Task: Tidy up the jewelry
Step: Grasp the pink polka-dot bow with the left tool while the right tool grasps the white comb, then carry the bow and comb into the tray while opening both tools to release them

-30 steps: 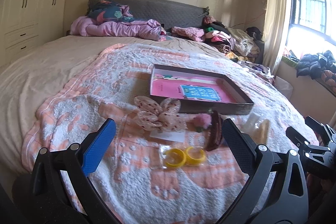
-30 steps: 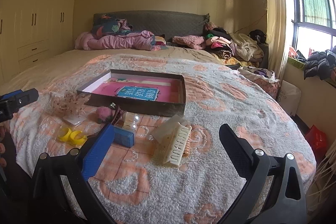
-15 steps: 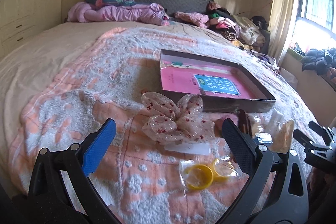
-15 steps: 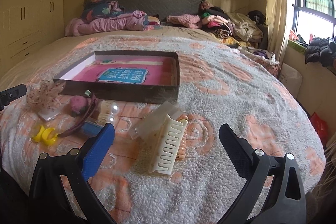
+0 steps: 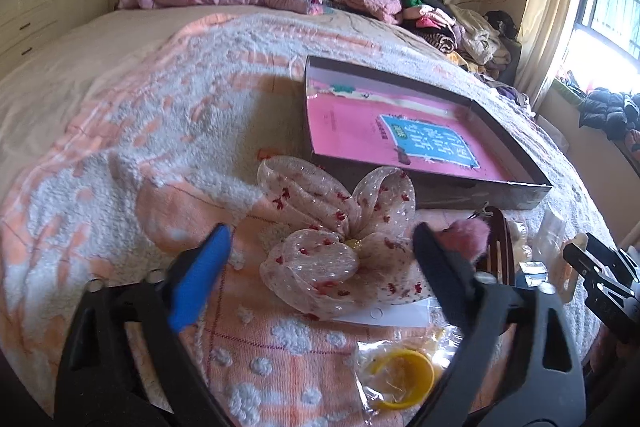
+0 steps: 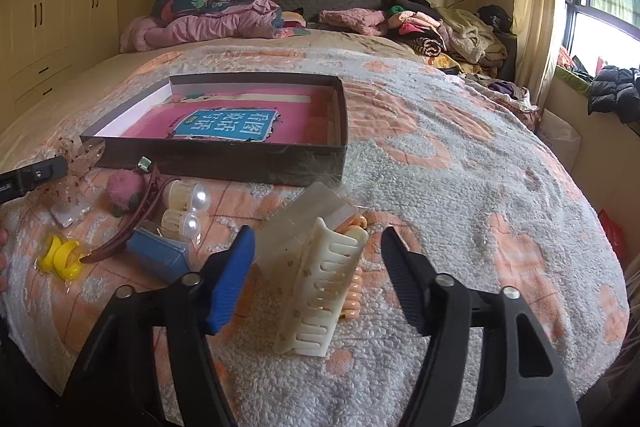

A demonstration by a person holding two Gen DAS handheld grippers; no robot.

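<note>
On the blanket lies a sheer bow (image 5: 320, 203) with red dots, just in front of a dark shallow box (image 5: 480, 195) that holds a pink book. My left gripper (image 5: 320, 231) has the bow between its fingers; the jaws are closing and the pads stand clear of it. A cream claw clip (image 6: 320, 291) on a plastic sleeve lies right of the other pieces. My right gripper (image 6: 318, 233) straddles its far end, jaws closing, the pads apart from the clip. The box (image 6: 224, 163) lies beyond it.
Yellow rings in a clear bag (image 5: 404, 375), a pink pompom (image 6: 124, 187) on a brown hairband (image 6: 136, 215), pearl clips (image 6: 192, 203) and a small blue box (image 6: 160, 255) lie between the two grippers. Folded clothes (image 6: 440, 27) pile up by the headboard.
Both grippers have come forward and down towards the blanket. The left now has the bow between its fingers, the right the claw clip. Both pairs of jaws have narrowed.
</note>
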